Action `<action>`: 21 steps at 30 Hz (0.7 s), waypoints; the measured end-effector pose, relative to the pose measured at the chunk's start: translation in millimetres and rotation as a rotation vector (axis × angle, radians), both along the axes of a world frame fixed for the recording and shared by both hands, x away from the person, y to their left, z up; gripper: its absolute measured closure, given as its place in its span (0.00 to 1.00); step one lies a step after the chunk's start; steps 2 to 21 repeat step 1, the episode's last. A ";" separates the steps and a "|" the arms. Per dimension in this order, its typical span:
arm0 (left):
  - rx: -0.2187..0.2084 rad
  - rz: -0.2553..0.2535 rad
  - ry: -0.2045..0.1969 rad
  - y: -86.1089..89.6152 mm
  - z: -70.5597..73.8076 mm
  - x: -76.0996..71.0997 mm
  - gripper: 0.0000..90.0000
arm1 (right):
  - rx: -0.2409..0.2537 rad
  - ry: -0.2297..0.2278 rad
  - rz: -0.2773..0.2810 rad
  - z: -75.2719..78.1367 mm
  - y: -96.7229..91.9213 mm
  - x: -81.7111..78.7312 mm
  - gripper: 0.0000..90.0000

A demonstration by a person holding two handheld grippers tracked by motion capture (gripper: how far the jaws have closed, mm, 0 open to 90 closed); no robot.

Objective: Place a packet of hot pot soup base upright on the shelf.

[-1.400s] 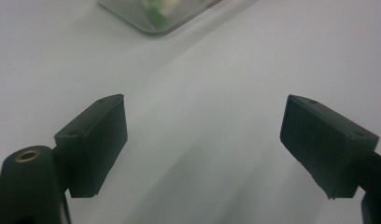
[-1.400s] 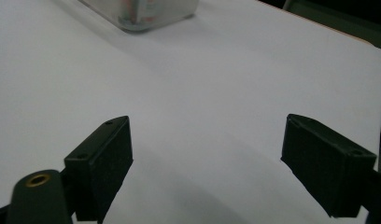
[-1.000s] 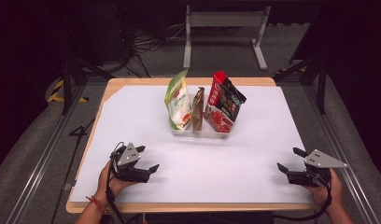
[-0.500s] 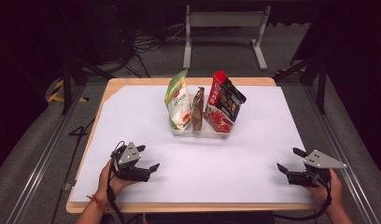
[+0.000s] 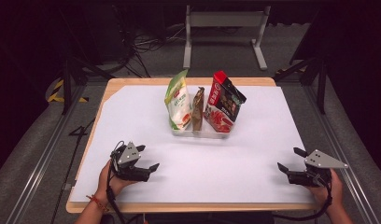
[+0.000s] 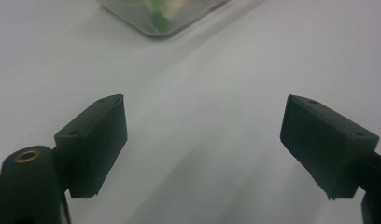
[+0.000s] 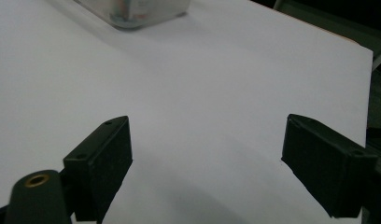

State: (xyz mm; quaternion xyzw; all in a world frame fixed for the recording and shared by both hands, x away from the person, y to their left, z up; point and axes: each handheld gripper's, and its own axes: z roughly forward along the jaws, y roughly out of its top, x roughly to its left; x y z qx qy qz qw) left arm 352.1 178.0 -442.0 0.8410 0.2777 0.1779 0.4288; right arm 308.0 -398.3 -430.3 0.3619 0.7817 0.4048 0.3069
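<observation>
Both the left claw (image 5: 148, 157) and right claw (image 5: 290, 158) rest spread wide and empty, near the clear tray (image 5: 201, 133) of snack bags.

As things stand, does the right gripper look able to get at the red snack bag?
Probably yes: the right gripper is open, and bare white sheet lies between it and the red snack bag, the tray's outermost pack on that side.

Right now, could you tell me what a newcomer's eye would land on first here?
Three upright snack packets catch the eye: a green bag, a brown pouch and a red bag, standing side by side in a clear tray at mid-table. Nearer the person, the left gripper and right gripper rest wide open on the white sheet.
</observation>
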 end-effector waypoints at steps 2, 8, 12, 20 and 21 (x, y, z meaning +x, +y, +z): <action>-0.001 0.002 0.002 0.3 -0.2 0.5 0.17 | 0.006 -0.002 -0.003 0.6 -0.6 0.5 0.18; -0.001 0.002 0.002 0.3 -0.2 0.5 0.17 | 0.006 -0.002 -0.003 0.6 -0.6 0.5 0.18; -0.001 0.002 0.002 0.3 -0.2 0.5 0.17 | 0.006 -0.002 -0.003 0.6 -0.6 0.5 0.18; -0.001 0.002 0.002 0.3 -0.2 0.5 0.17 | 0.006 -0.002 -0.003 0.6 -0.6 0.5 0.18; -0.001 0.002 0.002 0.3 -0.2 0.5 0.17 | 0.006 -0.002 -0.003 0.6 -0.6 0.5 0.18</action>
